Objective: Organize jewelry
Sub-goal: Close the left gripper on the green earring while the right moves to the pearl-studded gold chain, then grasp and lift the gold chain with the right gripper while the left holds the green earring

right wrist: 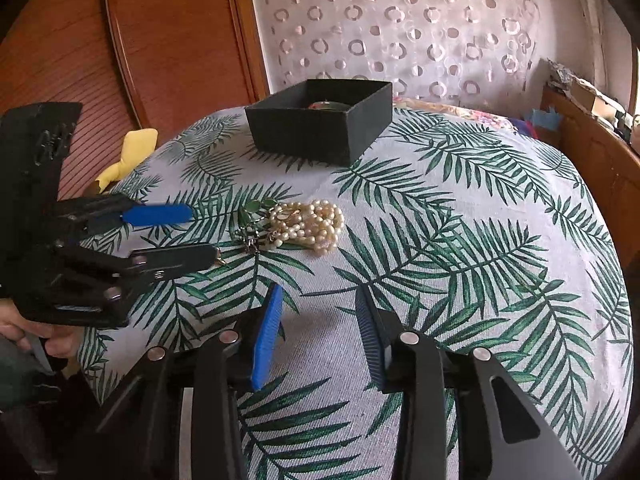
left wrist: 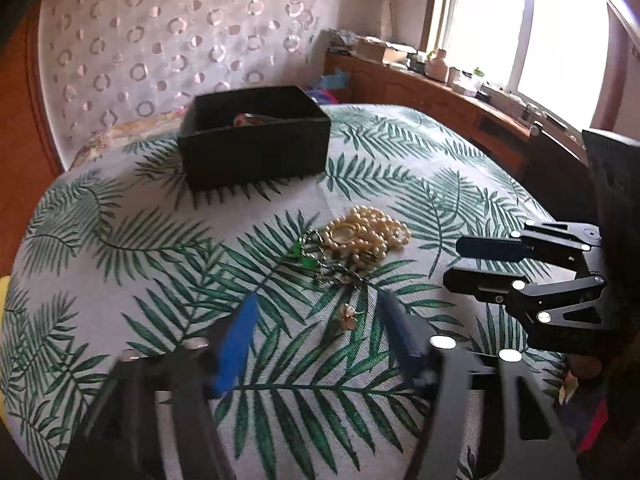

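A leaf-print cloth (left wrist: 140, 280) fills both views, its edges cut off by the fisheye rim. The black box (left wrist: 256, 136) sits at upper centre; its contents are mostly hidden by its walls. The pearl necklace (left wrist: 370, 232) lies mid-frame, tangled with green-stoned pieces (left wrist: 304, 254) hard to separate. A small earring (left wrist: 347, 316) lies lower centre between the fingers of the left gripper (left wrist: 316, 316), which gapes wide, holding nothing. The right gripper (right wrist: 320, 312) is likewise spread and empty.
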Action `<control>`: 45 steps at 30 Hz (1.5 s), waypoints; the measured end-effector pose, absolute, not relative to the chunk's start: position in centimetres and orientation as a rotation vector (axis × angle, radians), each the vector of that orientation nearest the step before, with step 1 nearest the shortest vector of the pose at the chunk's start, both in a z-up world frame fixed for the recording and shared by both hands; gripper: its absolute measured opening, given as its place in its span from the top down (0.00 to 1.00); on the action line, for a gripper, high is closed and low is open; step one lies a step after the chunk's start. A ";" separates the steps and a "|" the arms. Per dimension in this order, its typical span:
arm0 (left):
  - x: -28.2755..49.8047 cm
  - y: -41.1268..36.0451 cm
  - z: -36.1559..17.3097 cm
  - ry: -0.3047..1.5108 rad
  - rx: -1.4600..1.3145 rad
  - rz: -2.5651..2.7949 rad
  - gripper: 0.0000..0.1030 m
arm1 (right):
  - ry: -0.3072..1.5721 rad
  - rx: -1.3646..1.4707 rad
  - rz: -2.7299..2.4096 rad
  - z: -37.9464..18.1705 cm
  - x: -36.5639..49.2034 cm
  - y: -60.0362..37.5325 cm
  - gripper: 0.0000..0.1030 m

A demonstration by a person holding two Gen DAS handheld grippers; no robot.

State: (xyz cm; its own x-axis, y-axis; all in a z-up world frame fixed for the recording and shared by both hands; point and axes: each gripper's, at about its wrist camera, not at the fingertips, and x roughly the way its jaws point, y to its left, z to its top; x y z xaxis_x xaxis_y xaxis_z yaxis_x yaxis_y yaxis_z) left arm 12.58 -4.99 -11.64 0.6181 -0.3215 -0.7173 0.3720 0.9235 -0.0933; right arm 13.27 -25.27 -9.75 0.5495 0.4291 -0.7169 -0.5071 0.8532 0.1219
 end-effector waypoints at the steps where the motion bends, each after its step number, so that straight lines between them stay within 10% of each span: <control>1: 12.7 -5.2 -11.9 0.823 0.073 -0.404 0.60 | 0.817 -0.103 0.554 -9.8 13.3 -25.2 0.61; 15: 12.1 -6.8 -12.2 0.825 0.117 -0.461 0.95 | 0.804 -0.123 0.563 -9.9 13.1 -24.9 0.61; 45: 9.2 -0.9 -9.1 0.689 -0.059 -0.379 0.95 | 0.905 -0.155 0.558 -10.0 20.0 -22.3 0.71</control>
State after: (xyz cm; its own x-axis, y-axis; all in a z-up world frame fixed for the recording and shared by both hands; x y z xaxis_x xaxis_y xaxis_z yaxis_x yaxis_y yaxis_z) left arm 9.24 -0.89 -9.12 0.7064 -0.3603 -0.6092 0.3221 0.9301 -0.1767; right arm 20.03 -22.30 -9.98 0.4873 0.3933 -0.7797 -0.5202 0.8479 0.1025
